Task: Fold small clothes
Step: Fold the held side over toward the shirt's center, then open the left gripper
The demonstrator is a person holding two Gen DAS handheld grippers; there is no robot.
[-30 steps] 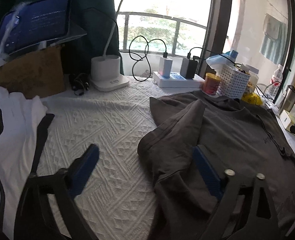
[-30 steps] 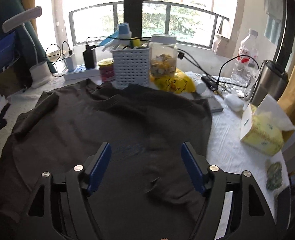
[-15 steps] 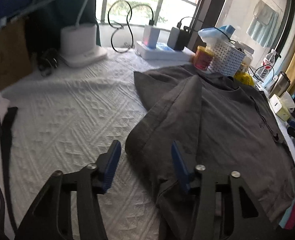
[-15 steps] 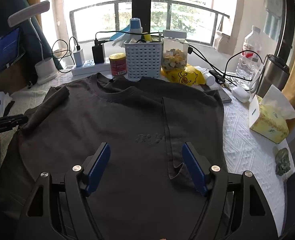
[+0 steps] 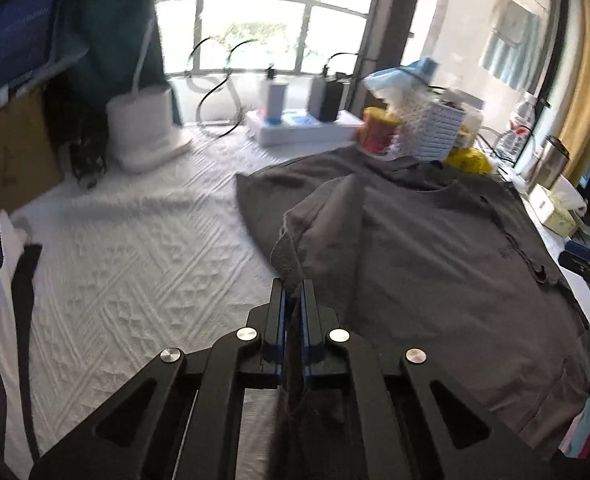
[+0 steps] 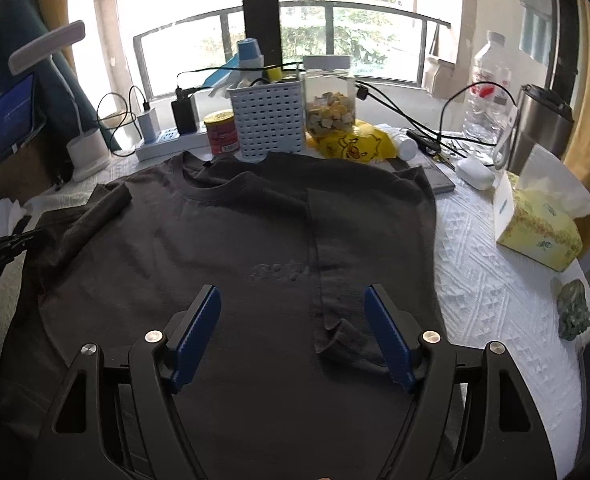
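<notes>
1. Cloth is pinched between the blue pads of the left gripper point(image 5: 292, 294): its jaws are drawn nearly together on the left side edge of the dark grey T-shirt point(image 6: 255, 240), which lies face up, neck toward the window, on the white quilted table cover point(image 5: 135, 248). The hold looks thin, only a ridge of fabric, so I would expect it to slip out if the edge is swung across quickly.

2. Right gripper point(image 6: 293, 332) hangs over the lower middle of the shirt with its jaws spread wide and nothing between them. With no weight on the body of the shirt, a pull from the left could drag the whole garment sideways instead of folding it.

3. Left sleeve point(image 5: 327, 220) is bunched and standing up in a hump. Folded over as it is, it would likely trap a lump inside the fold.

4. Right side panel point(image 6: 359, 248) already lies folded inward, its bottom corner curled. A second layer may press that crease in crooked.

5. Red can point(image 6: 221, 131) and white basket point(image 6: 269, 122) stand just beside the collar; a tug toward them could knock either over.
</notes>
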